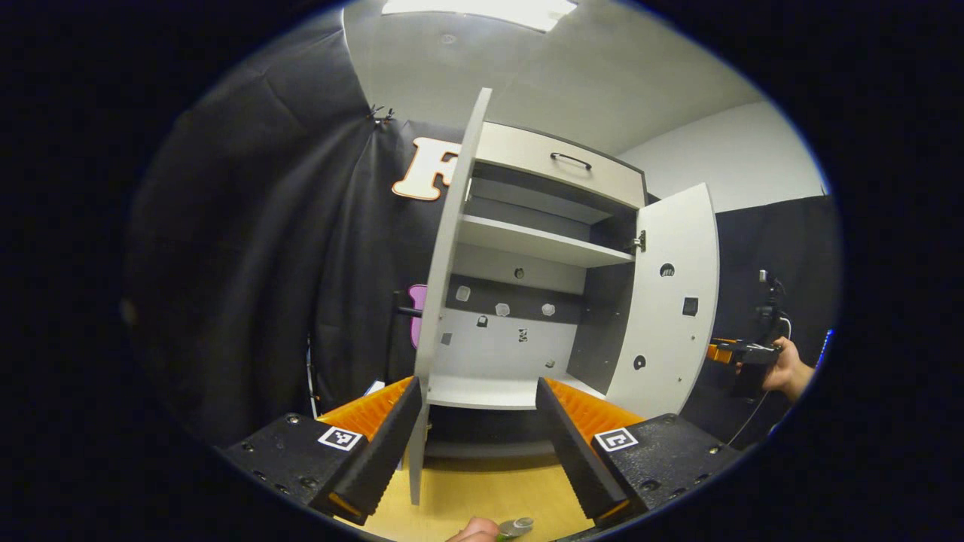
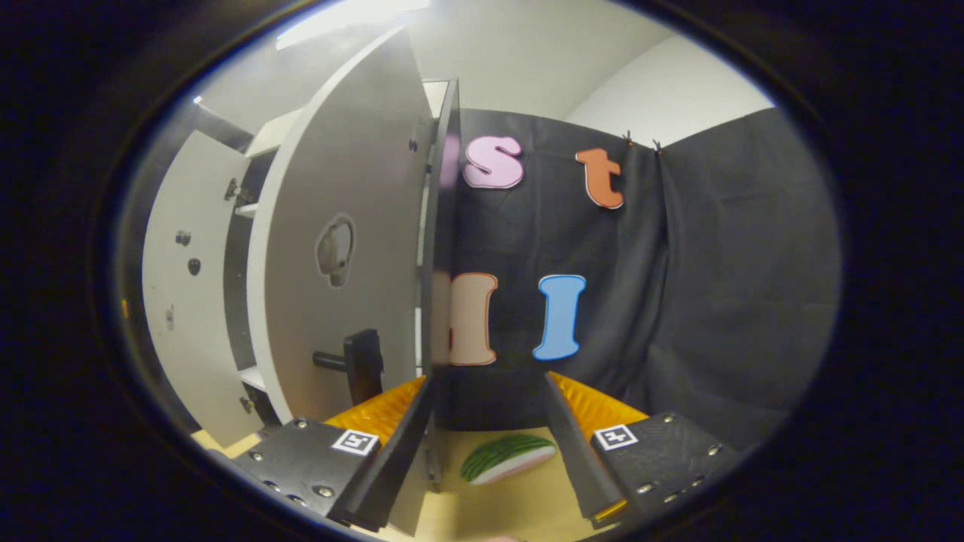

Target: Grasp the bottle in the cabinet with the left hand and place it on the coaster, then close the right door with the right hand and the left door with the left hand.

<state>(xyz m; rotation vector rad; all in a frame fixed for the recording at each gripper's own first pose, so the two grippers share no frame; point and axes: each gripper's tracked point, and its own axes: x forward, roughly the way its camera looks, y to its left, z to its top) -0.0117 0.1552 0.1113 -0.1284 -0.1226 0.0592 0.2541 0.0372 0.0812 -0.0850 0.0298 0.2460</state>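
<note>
The cabinet (image 1: pixel 550 162) stands with both doors swung out and its shelves (image 1: pixel 538 242) bare. The left door (image 1: pixel 448 248) is edge-on to me, its lower edge between the fingers of my open left gripper (image 1: pixel 474 452), close to the left finger and not clamped. A round grey cap (image 1: pixel 518 525), probably the bottle's, peeks in at the bottom edge beside a fingertip (image 1: pixel 473 533). The right door (image 2: pixel 339 226) shows its outer face and dark handle (image 2: pixel 360 365). Its free edge runs down just inside the left finger of my open right gripper (image 2: pixel 482 459).
A flat watermelon-slice piece (image 2: pixel 506 457) lies on the wooden table (image 1: pixel 482 493) between the right gripper's fingers. In the left gripper view the right door (image 1: pixel 670 301) hangs open, with the other gripper (image 1: pixel 734 352) and a hand (image 1: pixel 787 369) behind it. Black cloth walls surround the cabinet.
</note>
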